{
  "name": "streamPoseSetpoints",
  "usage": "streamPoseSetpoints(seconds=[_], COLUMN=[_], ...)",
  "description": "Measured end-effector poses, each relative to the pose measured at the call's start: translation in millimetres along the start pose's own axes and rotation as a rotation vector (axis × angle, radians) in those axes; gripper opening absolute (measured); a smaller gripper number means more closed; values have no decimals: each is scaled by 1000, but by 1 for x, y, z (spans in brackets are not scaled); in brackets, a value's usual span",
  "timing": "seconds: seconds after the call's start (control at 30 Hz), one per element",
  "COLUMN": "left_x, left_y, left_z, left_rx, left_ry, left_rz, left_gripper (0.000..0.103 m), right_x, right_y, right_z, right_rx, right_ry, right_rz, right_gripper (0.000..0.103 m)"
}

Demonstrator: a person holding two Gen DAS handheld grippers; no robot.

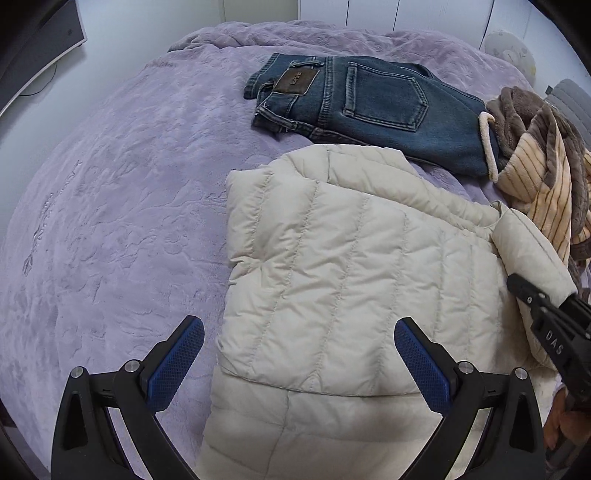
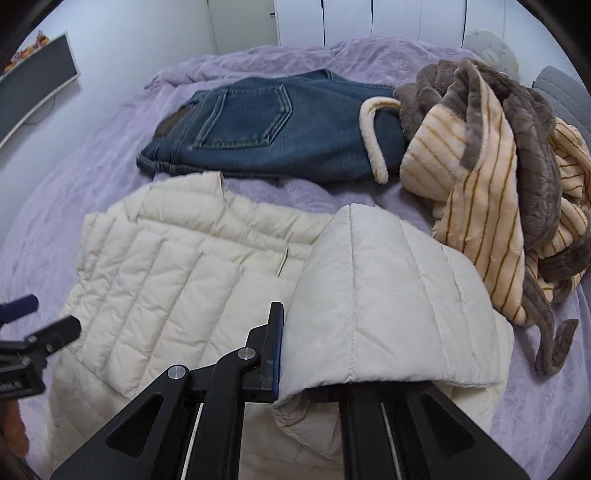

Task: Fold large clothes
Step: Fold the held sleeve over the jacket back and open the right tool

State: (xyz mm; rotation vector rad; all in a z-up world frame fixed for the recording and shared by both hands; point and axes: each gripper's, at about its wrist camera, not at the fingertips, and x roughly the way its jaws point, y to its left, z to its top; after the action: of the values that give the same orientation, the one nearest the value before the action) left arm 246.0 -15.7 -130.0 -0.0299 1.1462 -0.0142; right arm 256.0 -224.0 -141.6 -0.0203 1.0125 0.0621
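Note:
A cream quilted puffer jacket (image 1: 332, 266) lies partly folded on the purple bedspread (image 1: 110, 221); it also shows in the right wrist view (image 2: 166, 266). My left gripper (image 1: 299, 354) is open and empty, its blue pads (image 1: 177, 365) spread above the jacket's near left part. My right gripper (image 2: 295, 354) is shut on the jacket's sleeve (image 2: 376, 306) and holds that part lifted over the jacket's right side. It shows in the left wrist view (image 1: 554, 332) at the right edge. Its right finger is hidden under the sleeve.
Folded blue jeans (image 1: 369, 107) lie beyond the jacket. A brown and cream striped fleece garment (image 2: 495, 192) is heaped at the right. A dark monitor (image 2: 33, 85) stands on the floor at far left. White wardrobe doors (image 2: 369, 22) are behind the bed.

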Motion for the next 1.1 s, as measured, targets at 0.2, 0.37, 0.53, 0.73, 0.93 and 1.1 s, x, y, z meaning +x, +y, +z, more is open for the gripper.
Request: streamPoseSetpoints(seconds=[0.2, 0.37, 0.53, 0.73, 0.93, 1.1], left_x=[8, 9, 13, 11, 9, 10], left_y=[4, -1, -3, -1, 18, 47], left_z=[0, 1, 2, 5, 11, 19], left_rx=[-8, 15, 9, 3, -52, -199], left_ry=[7, -5, 15, -7, -5, 7], left_rz=[-5, -2, -38, -73, -171, -338], left_gripper=[103, 103, 103, 103, 103, 103], right_x=[10, 4, -28, -25, -7, -23], right_y=[14, 14, -23, -105, -131, -67], right_z=[-17, -14, -13, -40, -35, 13], right_rx=[-109, -99, 174, 694, 862, 487], right_ry=[45, 80, 50, 19, -41, -89], right_rz=[-129, -148, 6, 245, 306, 330], right_gripper=[10, 50, 79, 78, 10, 10])
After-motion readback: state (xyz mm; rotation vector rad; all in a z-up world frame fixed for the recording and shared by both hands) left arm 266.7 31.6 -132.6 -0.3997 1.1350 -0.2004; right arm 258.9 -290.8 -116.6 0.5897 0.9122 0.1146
